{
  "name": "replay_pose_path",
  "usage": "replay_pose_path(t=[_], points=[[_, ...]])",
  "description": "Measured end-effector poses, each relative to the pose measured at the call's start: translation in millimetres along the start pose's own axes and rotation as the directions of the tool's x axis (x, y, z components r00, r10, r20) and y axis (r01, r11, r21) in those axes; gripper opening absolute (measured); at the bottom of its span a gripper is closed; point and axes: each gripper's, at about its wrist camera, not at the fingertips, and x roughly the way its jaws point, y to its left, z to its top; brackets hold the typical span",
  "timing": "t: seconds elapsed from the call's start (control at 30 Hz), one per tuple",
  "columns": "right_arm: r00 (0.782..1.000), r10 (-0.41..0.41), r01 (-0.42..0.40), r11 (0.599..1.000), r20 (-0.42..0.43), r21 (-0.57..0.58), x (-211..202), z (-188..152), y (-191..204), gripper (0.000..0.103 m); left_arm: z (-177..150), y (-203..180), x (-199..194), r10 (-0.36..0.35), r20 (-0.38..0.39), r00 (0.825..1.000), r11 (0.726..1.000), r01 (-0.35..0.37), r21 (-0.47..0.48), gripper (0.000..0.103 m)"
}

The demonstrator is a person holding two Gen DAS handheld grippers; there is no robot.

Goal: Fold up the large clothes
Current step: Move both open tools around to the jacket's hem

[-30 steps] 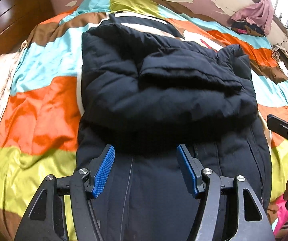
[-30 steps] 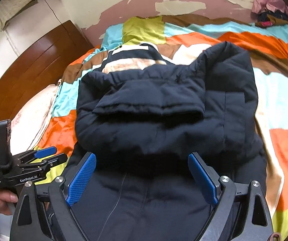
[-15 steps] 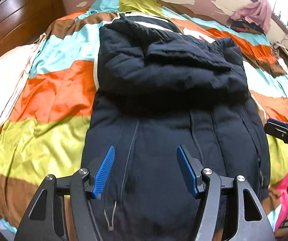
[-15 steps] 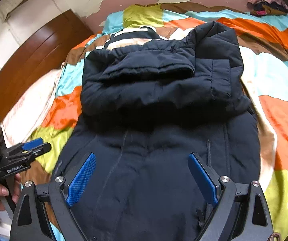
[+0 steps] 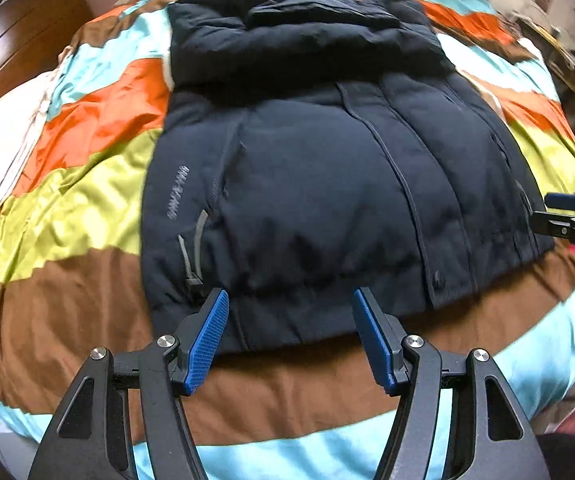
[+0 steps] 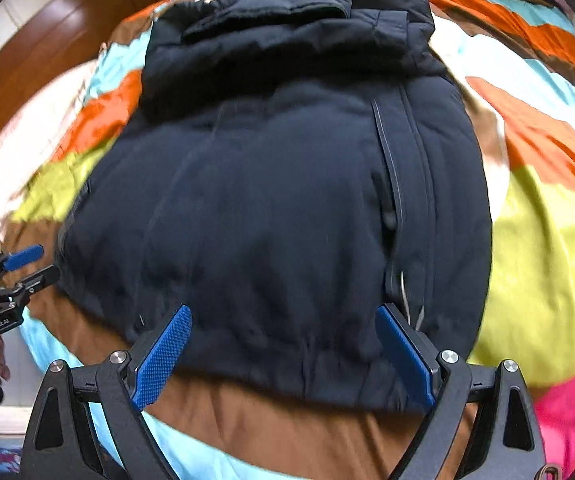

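Jaws apart, empty, over puffy navy jacket, glossy striped quilt

Bright daylight, motion blur, fisheye warping

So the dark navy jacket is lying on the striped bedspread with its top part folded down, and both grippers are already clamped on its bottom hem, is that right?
Not quite. Both wrist views show the left gripper and right gripper open above the hem, holding nothing. The rest stands: the navy jacket lies on the striped bedspread with its top part folded down.

Striped bedspread carries a dark padded jacket.
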Motion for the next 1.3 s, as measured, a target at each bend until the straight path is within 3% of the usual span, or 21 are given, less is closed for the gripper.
replay_pose_path(t=[0.33,0.57,0.8,1.03,1.3], points=[[0.992,-0.126,0.127,0.988,0.018,-0.087,15,-51,24,0.093,-40,-6,28,0.041,0.031,0.999,0.999,-0.041,0.017,0.058],[0.988,-0.151,0.151,0.986,0.008,-0.066,18,-69,23,0.093,-63,-10,46,0.086,0.035,0.996,0.986,-0.090,0.142,0.058],[0.989,-0.150,0.151,0.987,0.016,-0.050,13,-70,23,0.093,-67,-27,41,0.187,0.129,0.974,0.939,-0.215,0.268,0.058],[0.990,-0.138,0.139,0.989,0.020,-0.043,11,-64,24,0.093,-88,-31,34,0.202,0.155,0.967,0.910,-0.244,0.335,0.058],[0.991,-0.132,0.133,0.990,0.011,-0.043,15,-60,27,0.093,-77,-27,52,0.212,0.187,0.959,0.880,-0.270,0.391,0.058]])
